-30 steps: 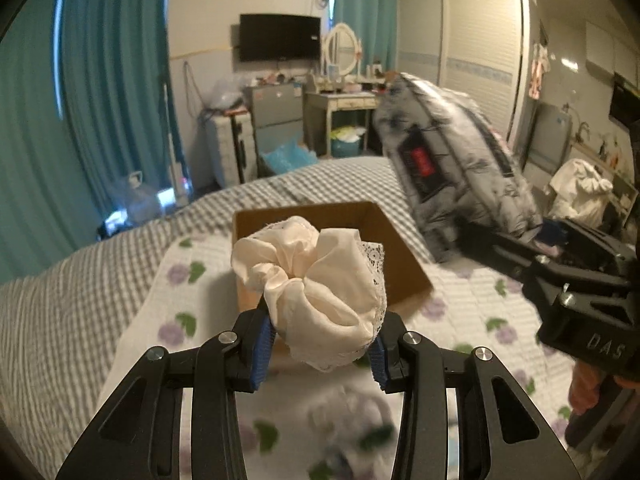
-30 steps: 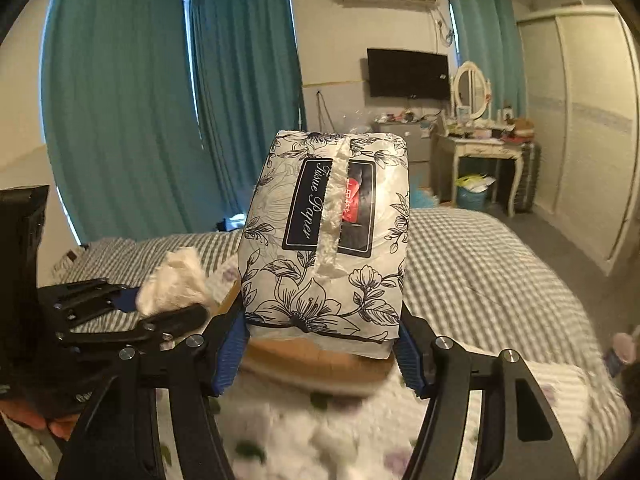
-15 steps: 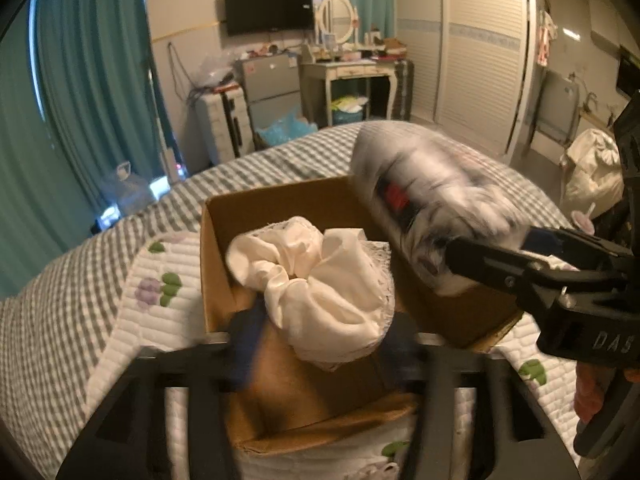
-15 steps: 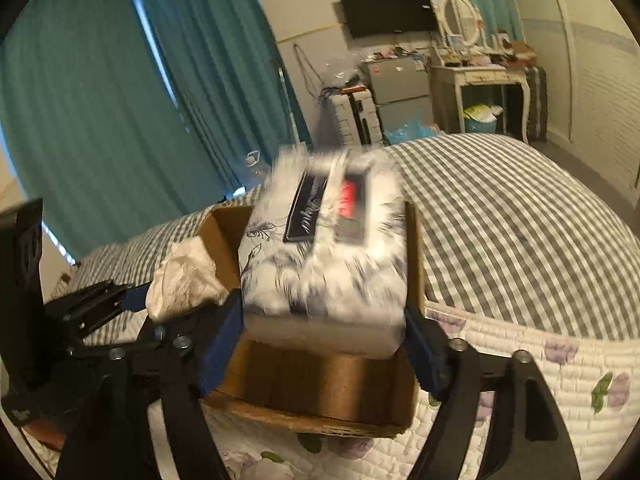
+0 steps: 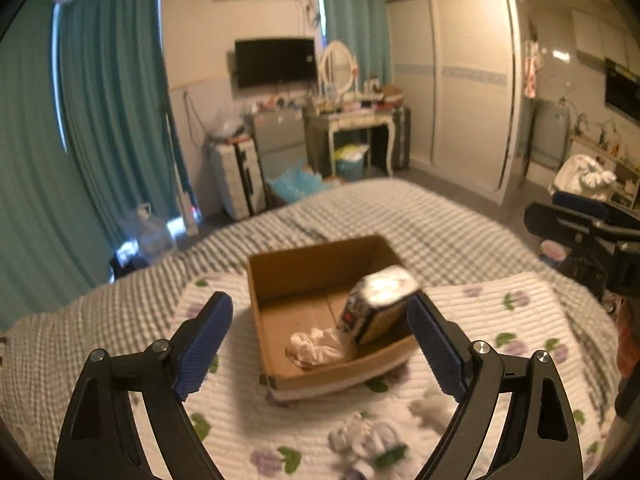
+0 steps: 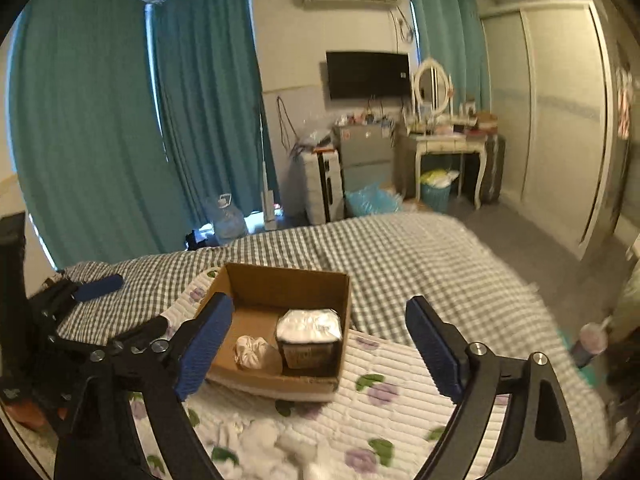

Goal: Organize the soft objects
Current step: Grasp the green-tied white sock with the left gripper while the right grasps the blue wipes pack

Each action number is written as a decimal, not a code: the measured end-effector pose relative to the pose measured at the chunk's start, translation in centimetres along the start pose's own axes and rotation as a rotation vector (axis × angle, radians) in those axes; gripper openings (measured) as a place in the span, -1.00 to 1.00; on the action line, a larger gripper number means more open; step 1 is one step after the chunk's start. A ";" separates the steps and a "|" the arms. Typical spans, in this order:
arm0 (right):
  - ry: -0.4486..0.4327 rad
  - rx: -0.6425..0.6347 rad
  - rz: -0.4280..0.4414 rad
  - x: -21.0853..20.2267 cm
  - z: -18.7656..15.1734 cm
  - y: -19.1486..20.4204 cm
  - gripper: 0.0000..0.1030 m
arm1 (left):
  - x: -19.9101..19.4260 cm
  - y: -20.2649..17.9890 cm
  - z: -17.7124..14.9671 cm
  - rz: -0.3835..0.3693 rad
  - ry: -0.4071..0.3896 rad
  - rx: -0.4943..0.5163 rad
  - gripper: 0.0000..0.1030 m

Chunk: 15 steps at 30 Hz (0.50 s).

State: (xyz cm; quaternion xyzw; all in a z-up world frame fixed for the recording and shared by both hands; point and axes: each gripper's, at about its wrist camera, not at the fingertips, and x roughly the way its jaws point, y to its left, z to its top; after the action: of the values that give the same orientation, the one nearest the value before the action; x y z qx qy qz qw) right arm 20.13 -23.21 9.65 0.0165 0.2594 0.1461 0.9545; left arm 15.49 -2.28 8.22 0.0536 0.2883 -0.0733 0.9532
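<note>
An open cardboard box [image 5: 304, 268] [image 6: 280, 280] sits on the bed. Inside it lie a cream cloth scrunchie [image 5: 318, 346] [image 6: 251, 353] and a floral tissue pack [image 5: 378, 300] [image 6: 309, 338], the pack standing at the box's right side. My left gripper [image 5: 320, 346] is open and empty, raised above and in front of the box. My right gripper [image 6: 318, 346] is open and empty too, held back from the box. The right gripper also shows at the right edge of the left wrist view [image 5: 580, 228], and the left gripper shows at the left of the right wrist view [image 6: 80, 292].
The box rests on a white quilted mat with purple flowers [image 5: 500, 320] [image 6: 400, 368] over a grey checked bedspread [image 6: 400, 248]. More white soft items [image 5: 368, 440] [image 6: 272, 444] lie on the mat just below the grippers. Teal curtains, a dressing table and wardrobes stand beyond the bed.
Both grippers opened and let go: the scrunchie and the tissue pack dropped into the box. Both grippers then pulled back and up from the box.
</note>
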 end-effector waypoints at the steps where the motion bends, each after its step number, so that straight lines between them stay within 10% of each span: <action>1: -0.009 -0.014 -0.013 -1.6 0.0 0.4 0.83 | -1.4 -0.2 -0.1 -0.005 -0.011 -0.008 0.76; 8: 0.017 -0.059 -0.037 -8.4 -3.8 2.8 1.00 | -5.8 -0.3 -3.7 0.021 0.014 -0.002 0.81; 15: 0.184 -0.075 -0.073 -5.4 -12.8 3.6 1.00 | -4.0 -0.9 -10.5 -0.004 0.135 -0.025 0.81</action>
State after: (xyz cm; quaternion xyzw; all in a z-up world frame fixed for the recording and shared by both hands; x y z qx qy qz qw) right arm 8.32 -21.86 1.60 -0.0424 0.3406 0.1216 0.9313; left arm 6.36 -1.21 1.76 0.0461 0.3529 -0.0679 0.9320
